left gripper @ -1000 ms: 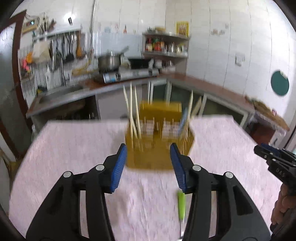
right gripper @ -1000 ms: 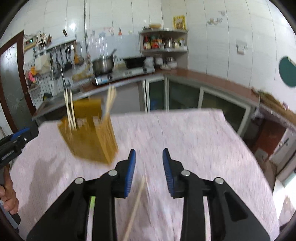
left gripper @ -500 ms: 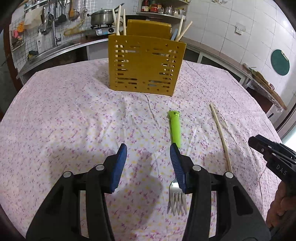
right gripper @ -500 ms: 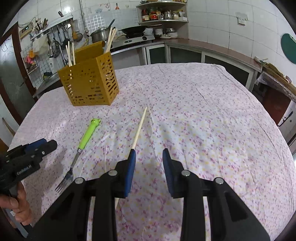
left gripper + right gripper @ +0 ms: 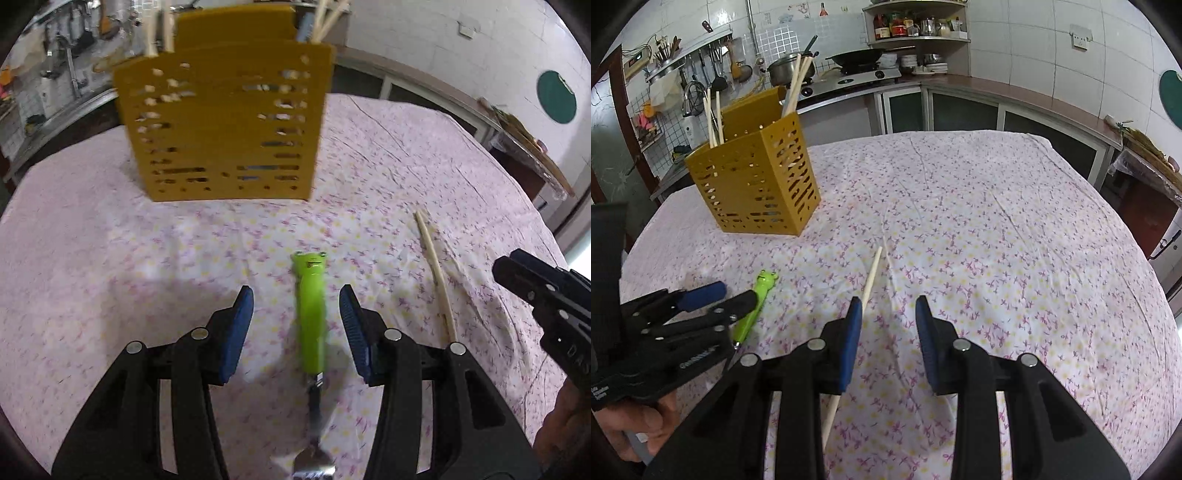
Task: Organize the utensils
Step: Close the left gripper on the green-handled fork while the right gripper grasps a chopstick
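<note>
The fork (image 5: 312,325) lies flat on the tablecloth (image 5: 92,258) in front of the caddy (image 5: 225,125), its green frog-headed handle toward the caddy and its tines toward the camera. The handle sits between the jaws of the left gripper (image 5: 296,325), which stand open on either side of it with cloth showing in both gaps, so nothing is clamped yet.

The fork looks light and stiff. Its plastic handle is thick and rounded, probably a little slick, so a hold across the middle of the green part seems best; the thin metal neck below would give the pads little to bite on and might let the fork pivot. Lying flat on soft cloth, it may drag fabric into the pinch.

Just to the right a single chopstick (image 5: 866,291) lies on the cloth, pointing roughly toward the caddy. The right gripper (image 5: 888,336) hangs over its near half with jaws parted; the stick runs under the left jaw, not between the two, and is not held. It is thin, rigid and likely to roll, so a grip near its middle looks safest.

The yellow slotted caddy stands upright further back with several chopsticks already in it.
</note>
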`<state>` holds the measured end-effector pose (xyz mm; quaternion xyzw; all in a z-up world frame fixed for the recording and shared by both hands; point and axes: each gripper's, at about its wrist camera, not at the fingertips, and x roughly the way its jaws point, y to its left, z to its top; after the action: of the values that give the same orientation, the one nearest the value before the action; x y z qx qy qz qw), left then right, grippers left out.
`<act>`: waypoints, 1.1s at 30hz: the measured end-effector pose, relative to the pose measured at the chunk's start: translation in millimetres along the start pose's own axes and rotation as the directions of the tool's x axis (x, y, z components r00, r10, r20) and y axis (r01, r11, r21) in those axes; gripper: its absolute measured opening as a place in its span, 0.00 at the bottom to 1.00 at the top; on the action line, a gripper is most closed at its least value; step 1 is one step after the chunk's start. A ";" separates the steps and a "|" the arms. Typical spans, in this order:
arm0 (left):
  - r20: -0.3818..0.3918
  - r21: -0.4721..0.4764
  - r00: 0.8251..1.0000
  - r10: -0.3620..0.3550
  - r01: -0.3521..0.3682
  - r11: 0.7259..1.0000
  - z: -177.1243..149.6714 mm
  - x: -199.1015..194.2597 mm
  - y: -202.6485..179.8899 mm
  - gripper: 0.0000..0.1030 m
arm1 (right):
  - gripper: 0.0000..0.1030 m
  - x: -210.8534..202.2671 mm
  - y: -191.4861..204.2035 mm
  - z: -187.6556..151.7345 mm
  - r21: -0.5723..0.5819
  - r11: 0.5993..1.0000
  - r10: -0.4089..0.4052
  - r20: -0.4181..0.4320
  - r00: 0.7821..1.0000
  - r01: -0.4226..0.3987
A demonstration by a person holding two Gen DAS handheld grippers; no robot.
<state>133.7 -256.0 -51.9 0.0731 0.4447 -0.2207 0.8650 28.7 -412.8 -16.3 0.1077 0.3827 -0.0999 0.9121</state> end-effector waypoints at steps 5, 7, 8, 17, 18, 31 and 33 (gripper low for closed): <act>-0.014 0.006 1.000 0.017 -0.017 1.000 7.1 17.0 -6.8 0.46 | 0.30 12.2 -1.1 2.1 -0.002 1.000 -0.007 -0.021 1.000 0.007; -0.034 0.006 0.999 0.026 -0.025 1.000 8.0 25.6 -7.8 0.46 | 0.30 17.0 0.4 4.5 -0.007 1.000 -0.007 -0.026 1.000 0.007; -0.038 0.007 0.999 0.027 -0.026 1.000 8.2 28.6 -8.1 0.46 | 0.30 19.0 1.3 5.7 -0.009 1.000 -0.008 -0.028 1.000 0.008; -0.042 0.034 0.997 0.059 -0.058 0.998 24.0 42.9 -3.2 0.17 | 0.30 43.8 19.0 22.0 -0.021 1.000 0.021 -0.064 0.998 -0.022; -0.045 0.030 0.998 0.051 -0.050 0.998 25.8 43.9 1.9 0.17 | 0.30 47.1 21.3 23.0 -0.022 0.999 0.026 -0.069 0.997 -0.027; -0.017 -0.032 1.000 0.002 -0.003 0.999 24.2 40.8 33.6 0.17 | 0.20 90.2 30.1 27.3 -0.052 0.999 -0.001 -0.159 0.987 -0.007; -0.007 -0.018 1.000 0.008 -0.008 1.000 18.9 37.2 38.2 0.17 | 0.19 91.4 32.8 27.1 -0.079 0.997 -0.011 -0.159 0.987 -0.001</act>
<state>183.6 -239.8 -73.2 0.0677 0.4492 -0.2129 0.8650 118.5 -398.0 -59.6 0.0785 0.4583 -0.0781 0.8819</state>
